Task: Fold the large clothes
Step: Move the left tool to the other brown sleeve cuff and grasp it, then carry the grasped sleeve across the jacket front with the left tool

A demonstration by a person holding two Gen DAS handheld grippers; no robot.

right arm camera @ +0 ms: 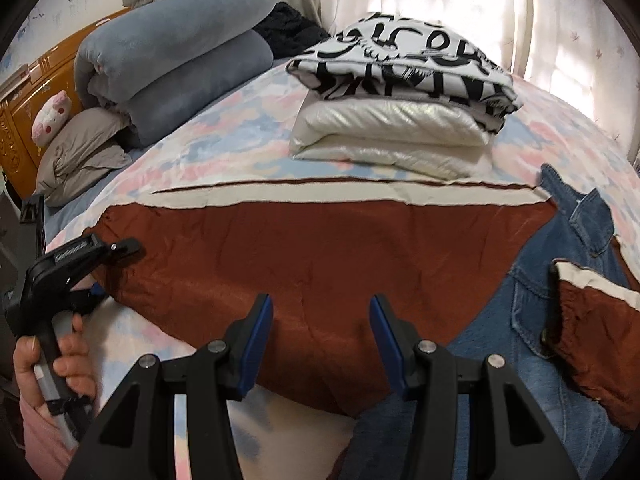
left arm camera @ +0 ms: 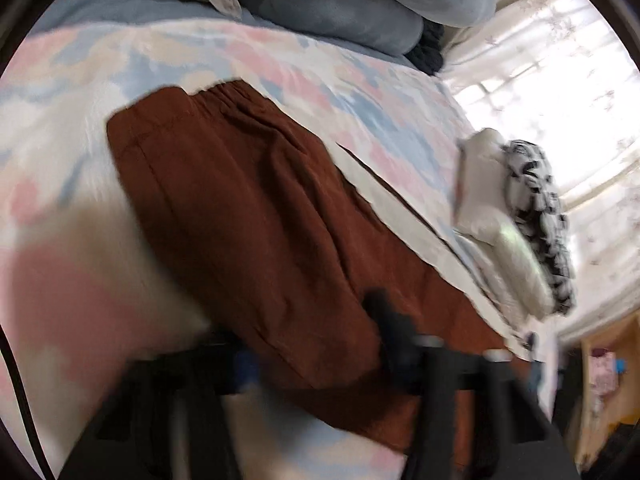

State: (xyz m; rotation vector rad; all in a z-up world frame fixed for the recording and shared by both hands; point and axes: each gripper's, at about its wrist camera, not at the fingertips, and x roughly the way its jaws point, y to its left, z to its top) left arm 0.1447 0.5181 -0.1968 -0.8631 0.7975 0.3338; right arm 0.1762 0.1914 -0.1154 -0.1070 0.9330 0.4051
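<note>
Pastel bedding [right arm camera: 208, 148] is carrying rust-brown trousers [right arm camera: 320, 256] lying flat across frame centre, apparently spread for folding. Right gripper [right arm camera: 321, 344] is hovering with jaws wide; left gripper [right arm camera: 100, 256], lower left, is too unclear to judge.

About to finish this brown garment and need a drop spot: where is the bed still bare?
Bare bedspread lies between the rolled grey-blue blankets and the folded stack, beyond the brown garment. A smaller patch sits at the near left edge by the left gripper. The right side is crowded: denim jacket overlaps the garment.
</note>
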